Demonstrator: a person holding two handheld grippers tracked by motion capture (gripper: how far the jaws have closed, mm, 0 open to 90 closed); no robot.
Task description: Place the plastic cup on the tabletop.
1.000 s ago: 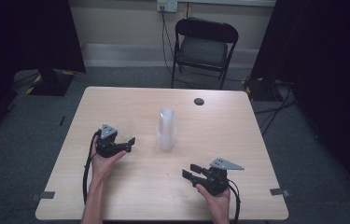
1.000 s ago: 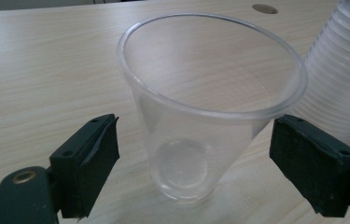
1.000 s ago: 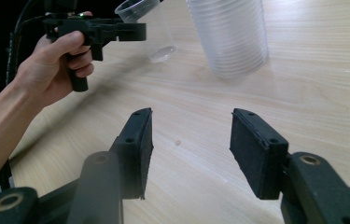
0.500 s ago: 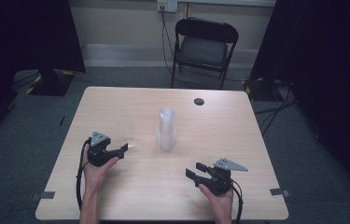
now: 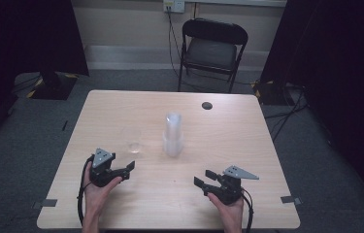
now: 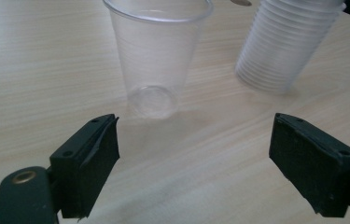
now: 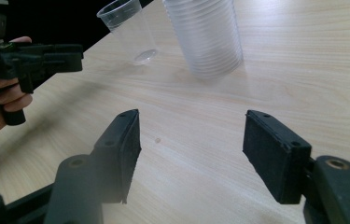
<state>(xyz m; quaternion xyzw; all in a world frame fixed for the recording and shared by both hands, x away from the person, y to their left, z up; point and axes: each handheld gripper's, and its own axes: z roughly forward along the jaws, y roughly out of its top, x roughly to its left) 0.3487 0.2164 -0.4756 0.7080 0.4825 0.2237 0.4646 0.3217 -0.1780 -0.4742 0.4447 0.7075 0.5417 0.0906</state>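
Note:
A single clear plastic cup (image 5: 134,144) stands upright on the wooden table (image 5: 121,104), left of a tall stack of the same cups (image 5: 173,136). My left gripper (image 5: 130,168) lies just short of the single cup (image 6: 156,56). Its jaws have just been opening and stand open with nothing between them (image 6: 193,158); the stack (image 6: 287,44) is to its right. My right gripper (image 5: 202,178) rests near the front edge, aimed at the stack (image 7: 207,35). Its jaws have also just been opening and hold nothing (image 7: 191,154).
A small black round disc (image 5: 207,105) lies at the far right of the table. A black folding chair (image 5: 213,48) stands behind the table. Bare tabletop lies between the two grippers.
My left hand has drawn back toward the table's front edge, and the single clear cup now stands free in front of it. The right gripper's jaws stand wider apart.

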